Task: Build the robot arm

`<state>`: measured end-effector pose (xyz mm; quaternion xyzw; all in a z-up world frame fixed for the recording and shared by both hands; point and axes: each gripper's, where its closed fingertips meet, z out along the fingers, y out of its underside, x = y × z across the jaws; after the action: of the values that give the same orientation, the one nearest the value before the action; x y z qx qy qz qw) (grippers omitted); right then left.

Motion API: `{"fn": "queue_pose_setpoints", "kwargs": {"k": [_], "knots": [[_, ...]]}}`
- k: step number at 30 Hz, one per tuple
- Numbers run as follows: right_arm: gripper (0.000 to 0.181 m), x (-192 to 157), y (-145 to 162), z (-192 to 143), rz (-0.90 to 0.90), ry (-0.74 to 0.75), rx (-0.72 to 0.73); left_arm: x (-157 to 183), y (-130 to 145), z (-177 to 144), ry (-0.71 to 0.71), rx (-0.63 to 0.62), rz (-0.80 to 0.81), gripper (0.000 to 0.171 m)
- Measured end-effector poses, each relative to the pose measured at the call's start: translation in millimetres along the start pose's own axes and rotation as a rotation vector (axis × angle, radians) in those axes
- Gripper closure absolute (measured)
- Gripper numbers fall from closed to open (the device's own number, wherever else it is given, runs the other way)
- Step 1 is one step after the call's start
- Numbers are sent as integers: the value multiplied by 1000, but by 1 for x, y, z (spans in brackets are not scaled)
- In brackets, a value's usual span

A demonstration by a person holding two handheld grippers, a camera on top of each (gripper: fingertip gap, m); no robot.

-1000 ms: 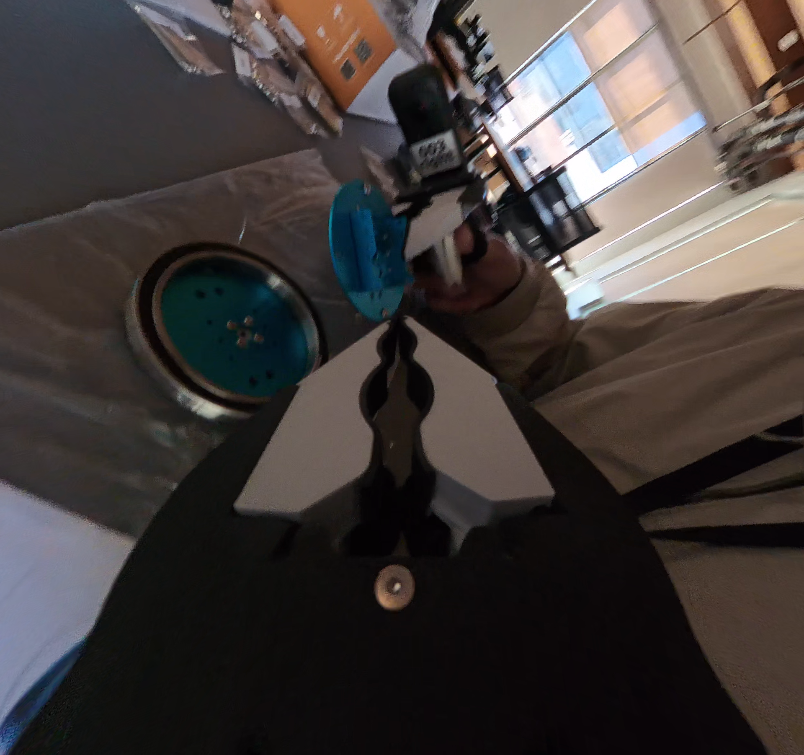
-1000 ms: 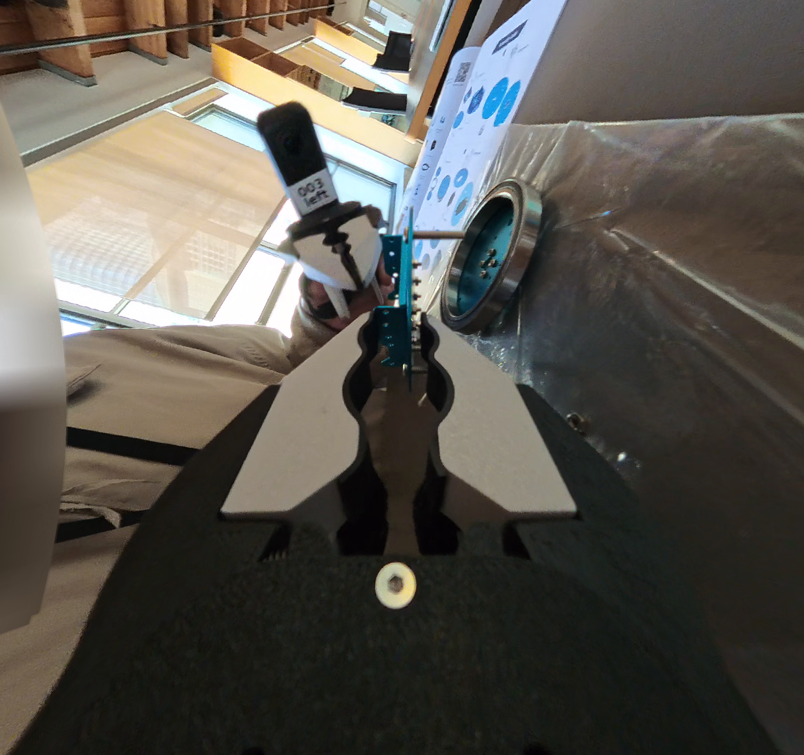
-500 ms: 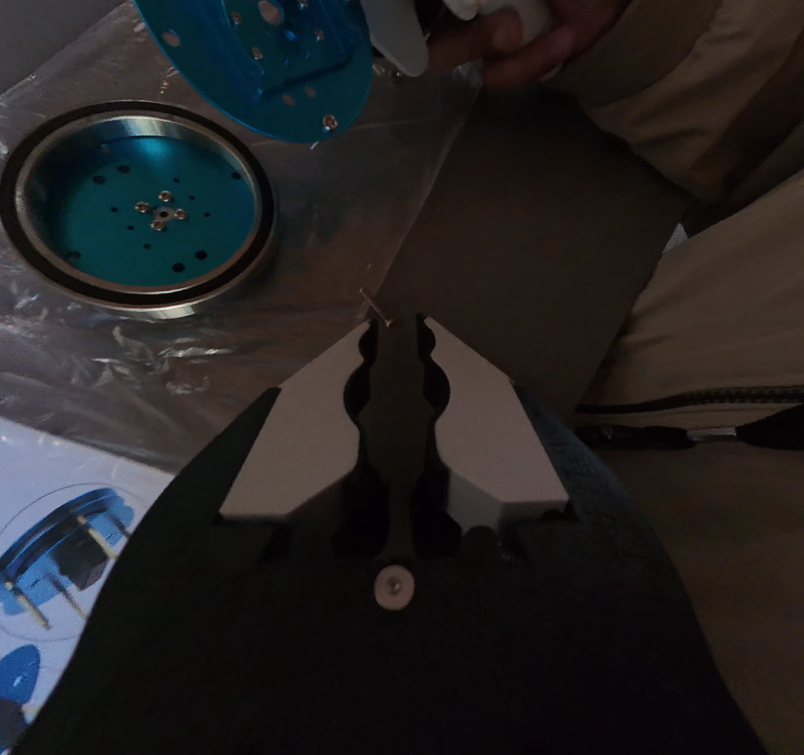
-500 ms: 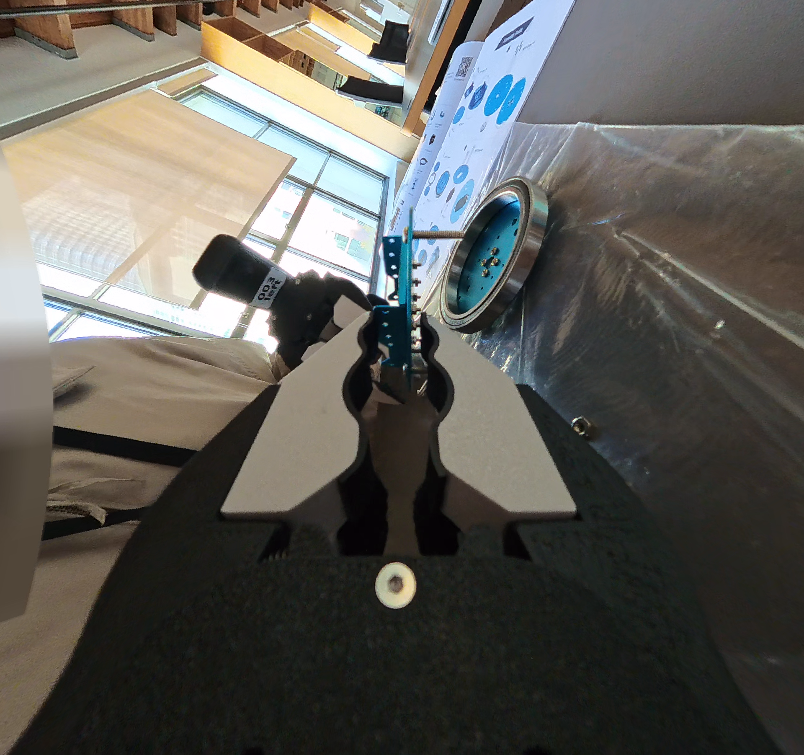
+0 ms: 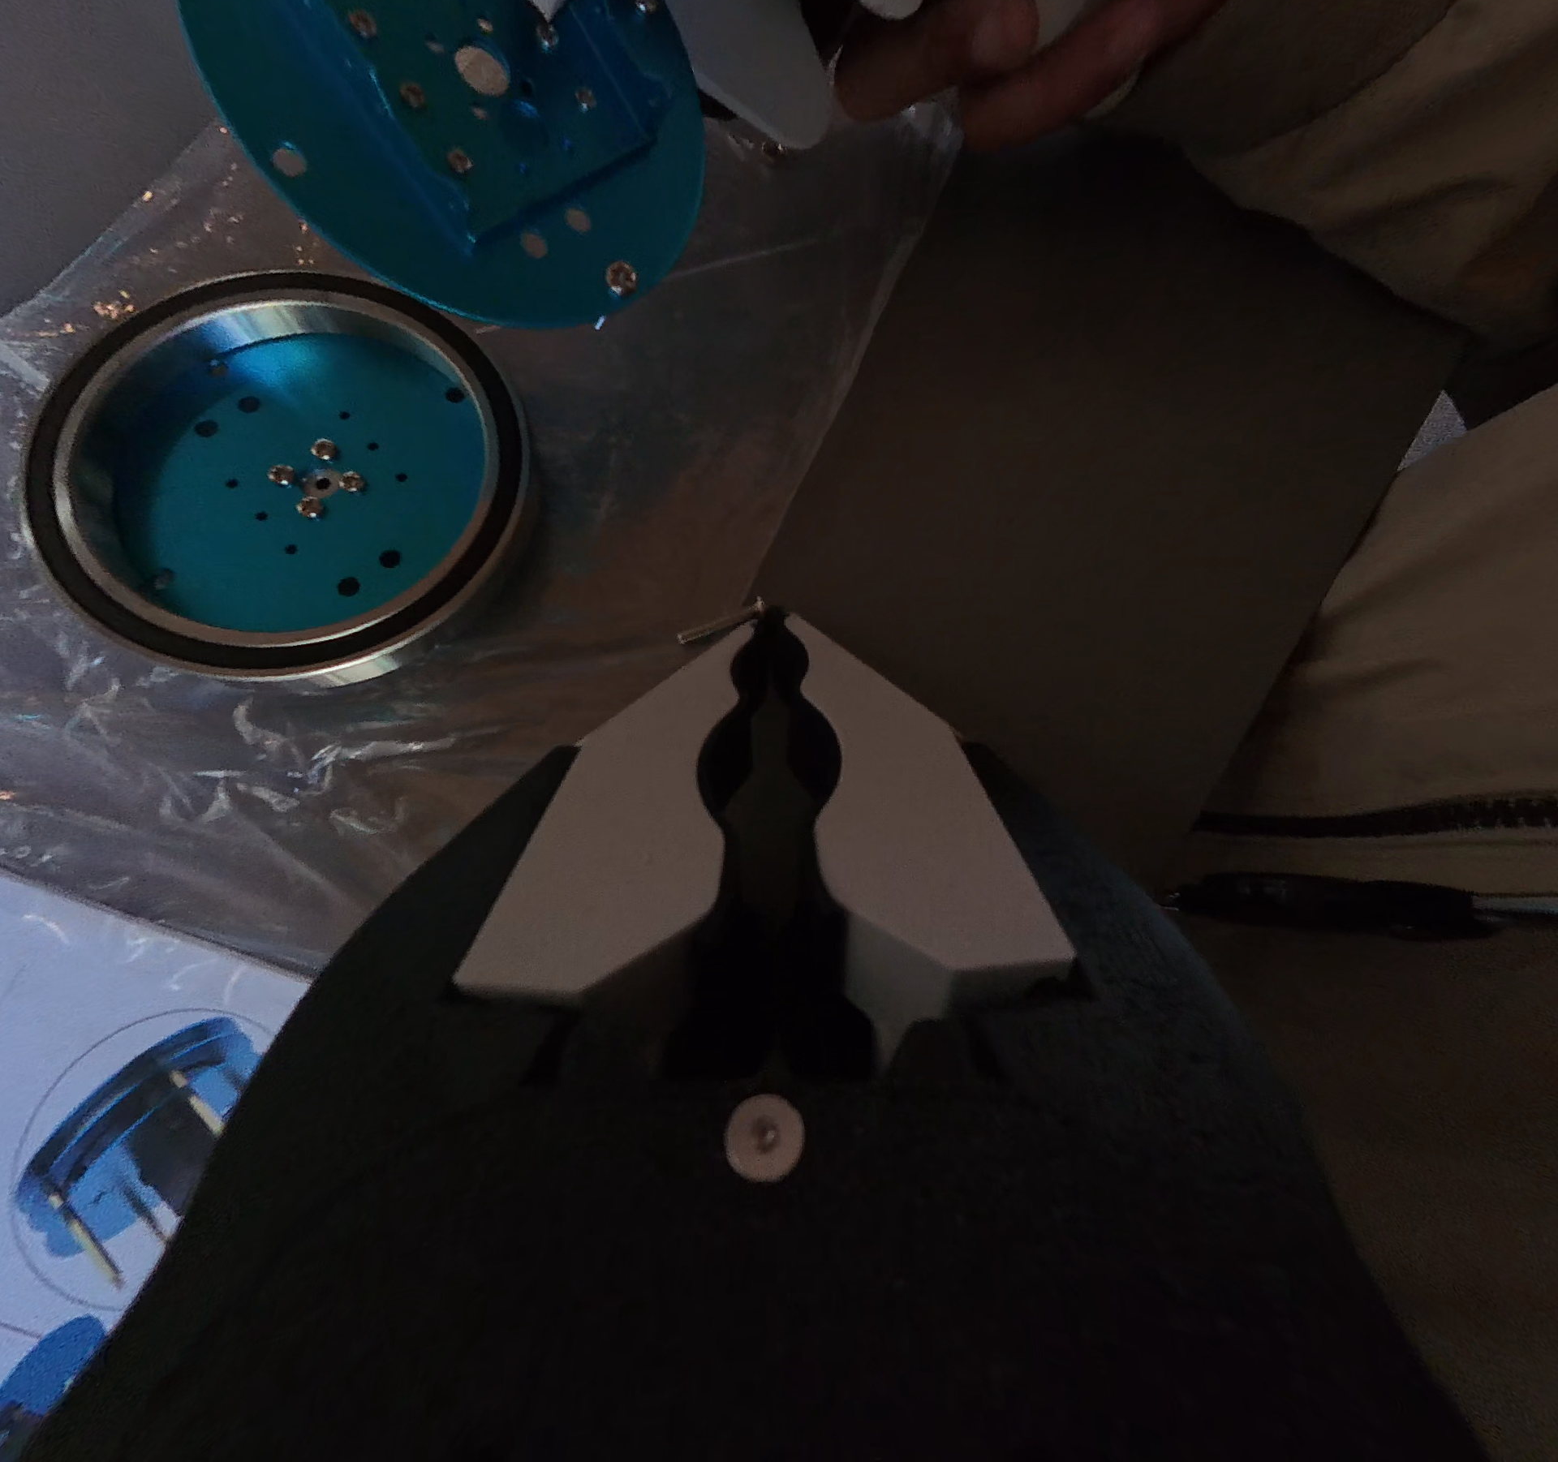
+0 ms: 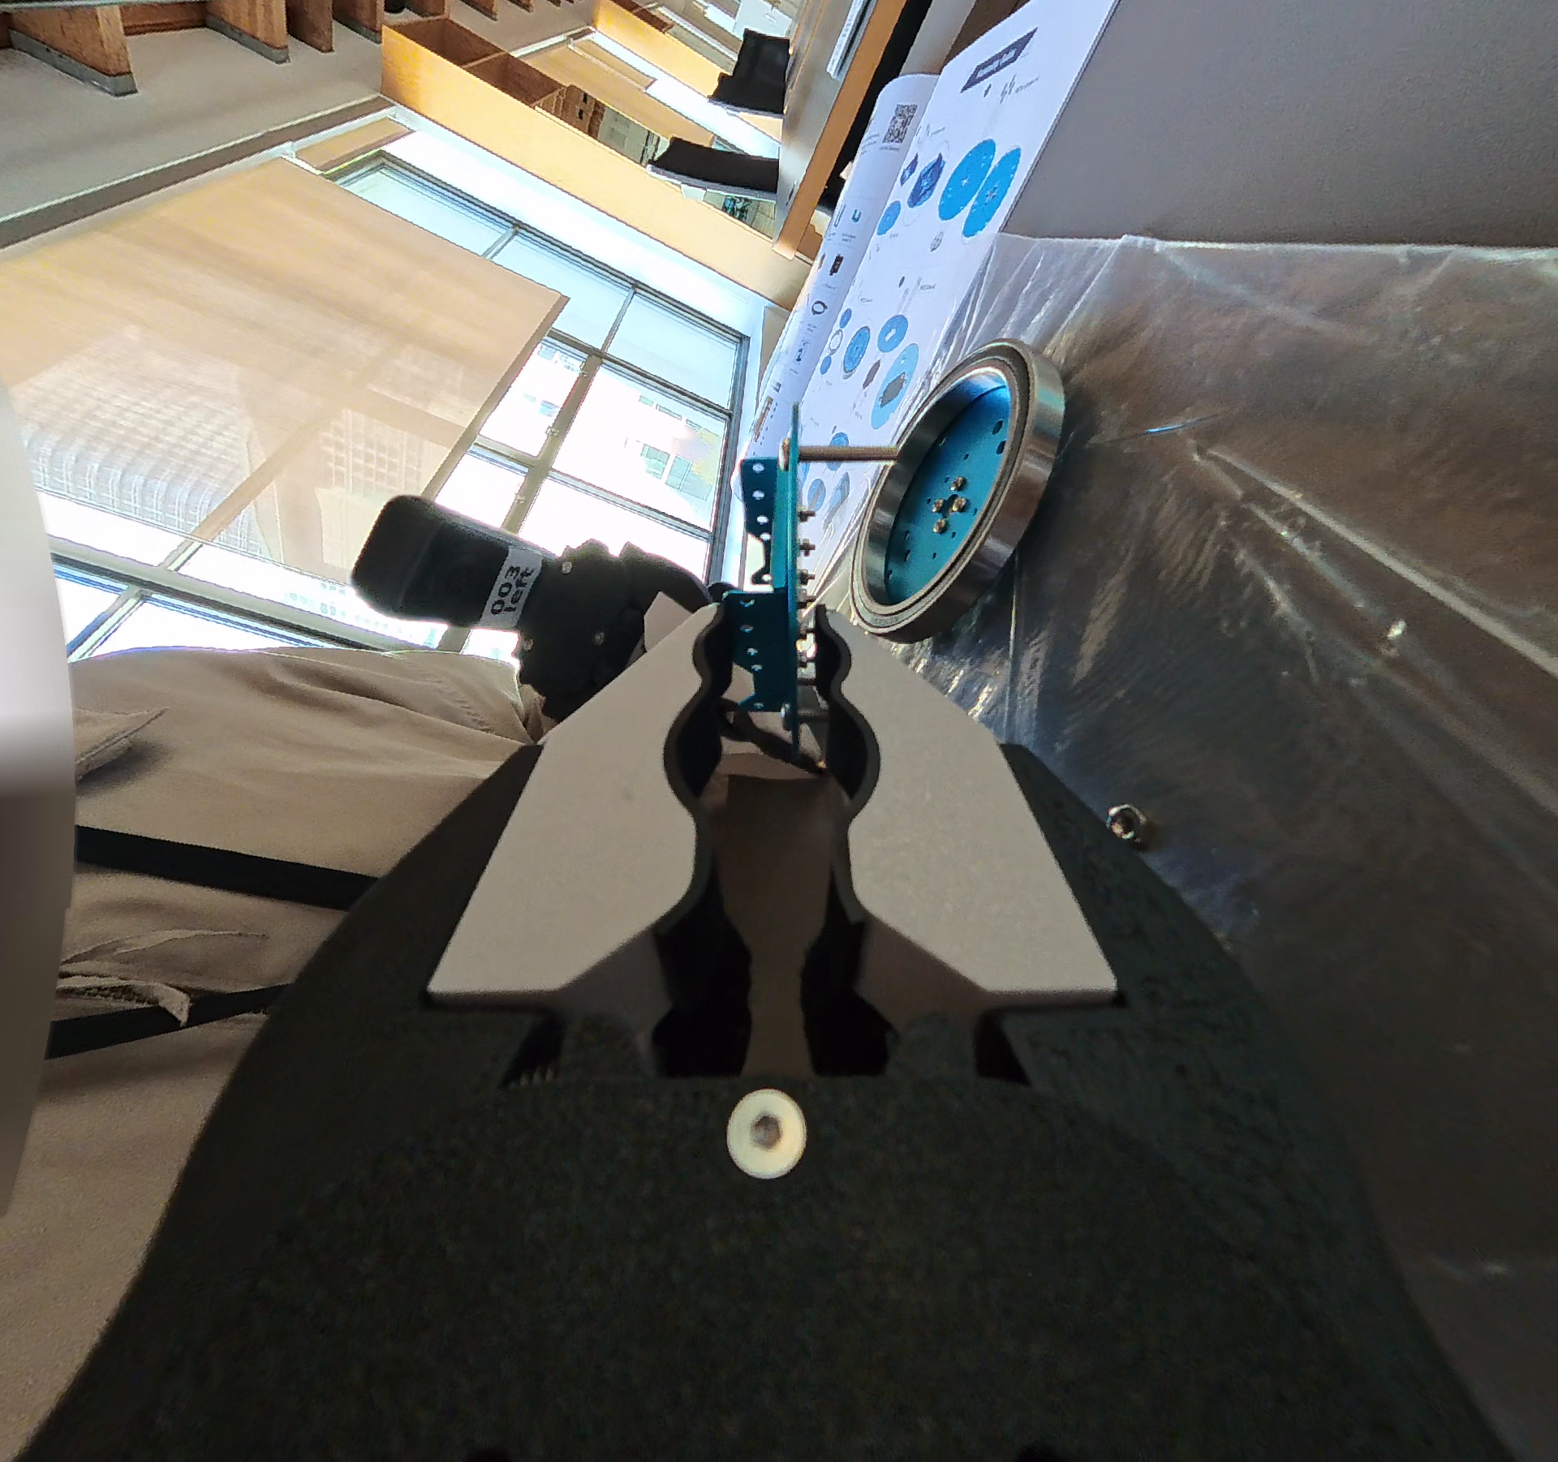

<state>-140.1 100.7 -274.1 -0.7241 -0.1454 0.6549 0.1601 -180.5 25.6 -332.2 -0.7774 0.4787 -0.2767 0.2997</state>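
The left gripper [image 5: 777, 625] bears a white label [image 6: 510, 587] with short black writing on its dark body, seen in the right wrist view. A white instruction sheet [image 6: 969, 182] with blue drawings, small text and a square code lies on the bench [image 5: 1096, 494], partly under a clear plastic sheet [image 5: 632, 452].

Half a second ago the left gripper's jaws stood apart with a small screw [image 5: 725, 627] just before them. Now the tips are together at the screw's head end and appear to pinch it; the screw has turned and sticks out to the left, low over the plastic sheet's edge.

The right gripper [image 6: 769, 621] is closed on the edge of a blue round plate [image 6: 763, 511], as before. It holds the plate in the air near a steel ring [image 5: 278, 321], and a long thin screw [image 6: 843, 452] projects from the plate toward the ring. A person's hand [image 5: 1012, 56] grips this gripper's handle.

The steel ring lies on the plastic sheet. Inside it sits a blue disc [image 5: 278, 477] with many holes and four small screw heads around its centre. A single nut [image 6: 1121, 821] rests on the plastic, apart from the ring.
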Motion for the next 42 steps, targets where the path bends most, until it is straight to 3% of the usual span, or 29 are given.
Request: {"fn": "queue_pose_setpoints", "kwargs": {"k": [7, 11, 15, 23, 30, 36, 39, 42], "knots": [[164, 0, -1, -1, 0, -1, 3, -2, -16, -9, 28, 111, -57, 171], [164, 1, -1, -1, 3, 1, 2, -8, -14, -10, 18, 94, -74, 171], [163, 1, 0, -1, 3, -1, 0, -1, -15, -7, 19, 72, -91, 153], [163, 0, 1, 0, 2, -6, -7, -5, -10, 9, -78, 26, -57, 157], [163, 0, 1, 0, 3, -8, -9, -3, -15, -4, -118, 38, 3, 154], [164, -1, 3, 1, 0, -11, -16, -6, -9, -1, -146, -13, 215, 150], [164, -2, 2, 0, 0, -13, -12, -1, -13, -12, -43, -10, 333, 149], [164, -5, 2, 0, -4, -18, -13, -9, -10, -13, 7, -93, 453, 150]]}}
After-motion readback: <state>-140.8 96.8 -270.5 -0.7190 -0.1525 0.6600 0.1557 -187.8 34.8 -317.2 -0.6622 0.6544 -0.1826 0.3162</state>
